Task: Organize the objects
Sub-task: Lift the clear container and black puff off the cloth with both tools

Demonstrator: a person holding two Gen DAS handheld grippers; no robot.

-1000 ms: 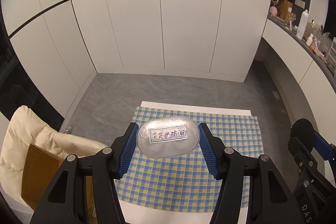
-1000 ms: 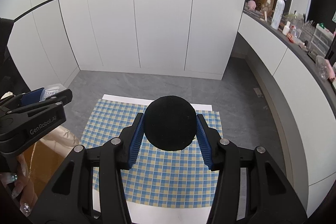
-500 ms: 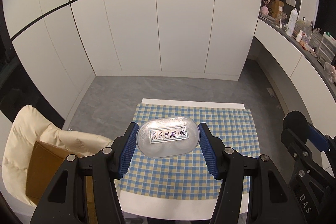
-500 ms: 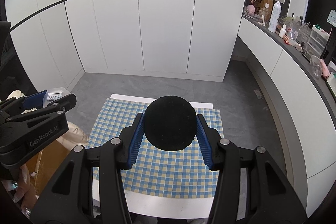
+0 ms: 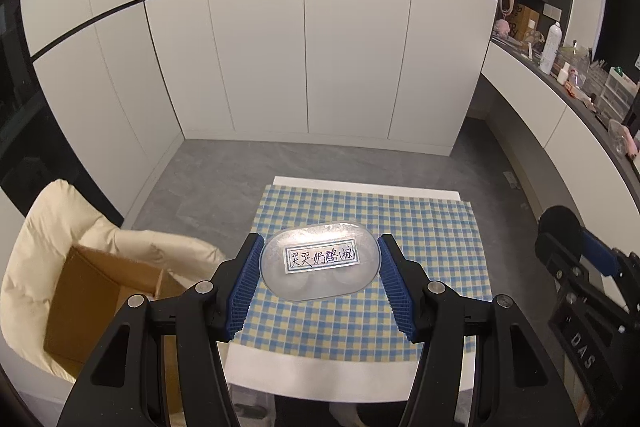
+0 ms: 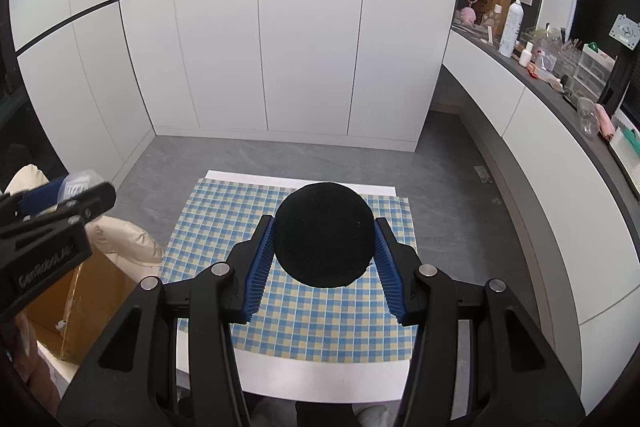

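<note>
My left gripper [image 5: 319,241] is shut on a clear oval plastic case [image 5: 320,283] that bears a white label with handwritten characters. It hangs above the blue-and-yellow checked cloth [image 5: 424,227] on the white table. My right gripper [image 6: 324,223] is shut on a round black object [image 6: 324,239], also held in the air over the cloth [image 6: 224,211]. The right gripper with its black object [image 5: 560,223] shows at the right edge of the left wrist view. At the left of the right wrist view I see the left gripper's fingers [image 6: 80,201] and the case [image 6: 76,183].
An open cardboard box [image 5: 92,291] sits in a cream padded chair [image 5: 48,227] left of the table. A long counter with a white bottle [image 6: 512,27] and small clutter runs along the right wall. White cabinets and grey floor lie beyond the table.
Both grippers have pulled back from the table while keeping their grips. The table's near white edge has come into view, and more of the cardboard box shows at the left.
</note>
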